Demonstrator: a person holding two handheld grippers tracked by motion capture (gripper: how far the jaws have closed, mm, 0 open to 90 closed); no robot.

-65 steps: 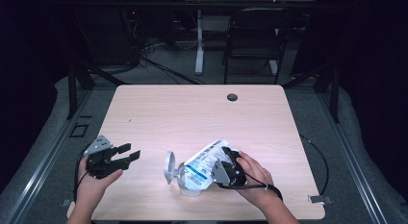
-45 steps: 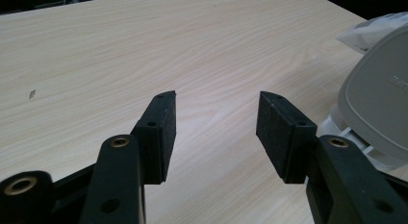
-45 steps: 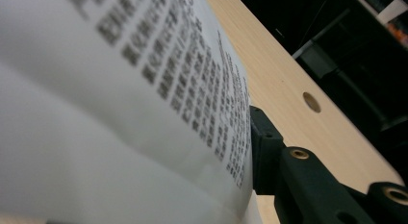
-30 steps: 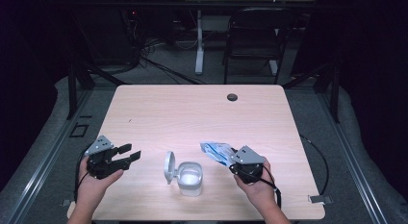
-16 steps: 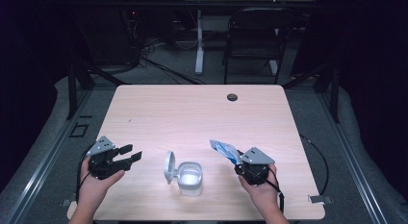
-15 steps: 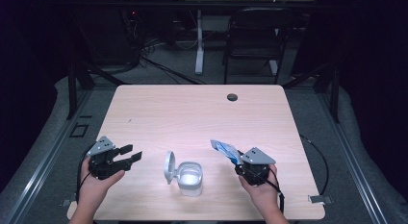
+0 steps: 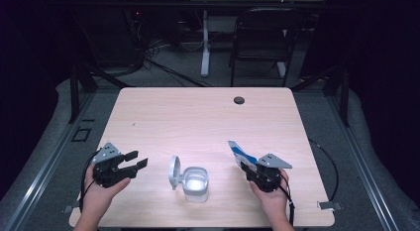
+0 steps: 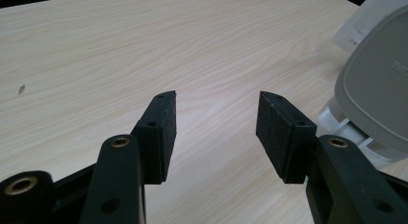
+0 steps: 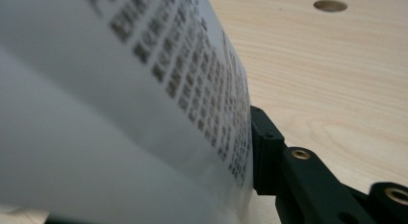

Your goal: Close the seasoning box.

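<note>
The right gripper [image 7: 254, 169] clamps a white-and-blue pouch [image 7: 239, 153] low over the table's [image 7: 198, 117] right side, well apart from the open tub [image 7: 195, 182]. The left gripper [image 7: 132, 161] waits near the tub's lid [image 7: 174, 172], jaws wide and empty. Best lay the pouch flat before letting go, so it doesn't tip.

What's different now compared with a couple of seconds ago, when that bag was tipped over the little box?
The right claw has carried the white-and-blue pouch away from the open container, off to the right and lower toward the table, still gripping it. The container with its lid up, and the open, empty left claw, have stayed where they were.
</note>
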